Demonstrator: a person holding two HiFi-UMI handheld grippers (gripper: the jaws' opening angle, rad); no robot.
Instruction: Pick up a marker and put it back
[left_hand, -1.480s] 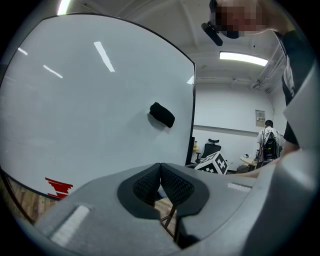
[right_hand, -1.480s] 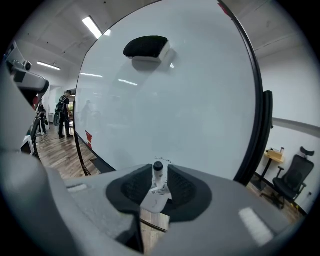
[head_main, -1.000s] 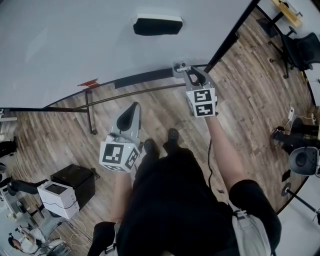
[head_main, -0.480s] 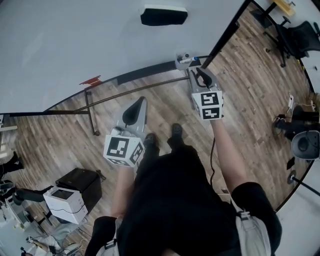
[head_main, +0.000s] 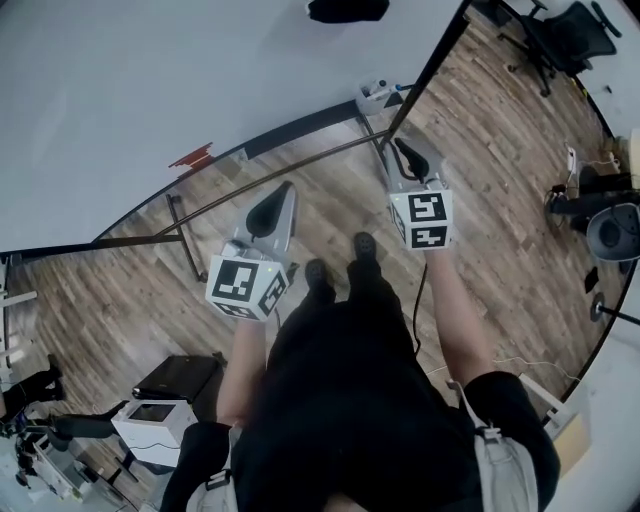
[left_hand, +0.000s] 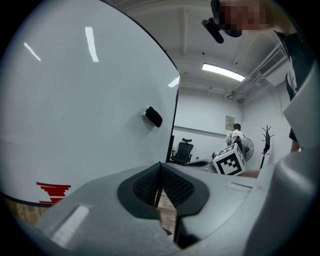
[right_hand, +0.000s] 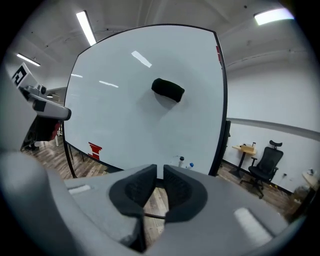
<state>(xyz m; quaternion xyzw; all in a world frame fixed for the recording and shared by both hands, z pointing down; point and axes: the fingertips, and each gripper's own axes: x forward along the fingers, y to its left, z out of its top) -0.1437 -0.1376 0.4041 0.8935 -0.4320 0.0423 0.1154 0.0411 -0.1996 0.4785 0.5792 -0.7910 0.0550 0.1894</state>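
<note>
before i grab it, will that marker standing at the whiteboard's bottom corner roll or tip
The marker looks slim, so it is probably light and stiff. Its round body would likely roll if laid flat. It stands upright in a holder at the whiteboard corner, so a sideways nudge may tip it.

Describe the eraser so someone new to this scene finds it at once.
Start at the large white whiteboard that fills the right gripper view. On its face, toward the right side, sits the black oblong eraser. It is the only dark block on the white surface; the red stepped mark lies low on the left.
</note>
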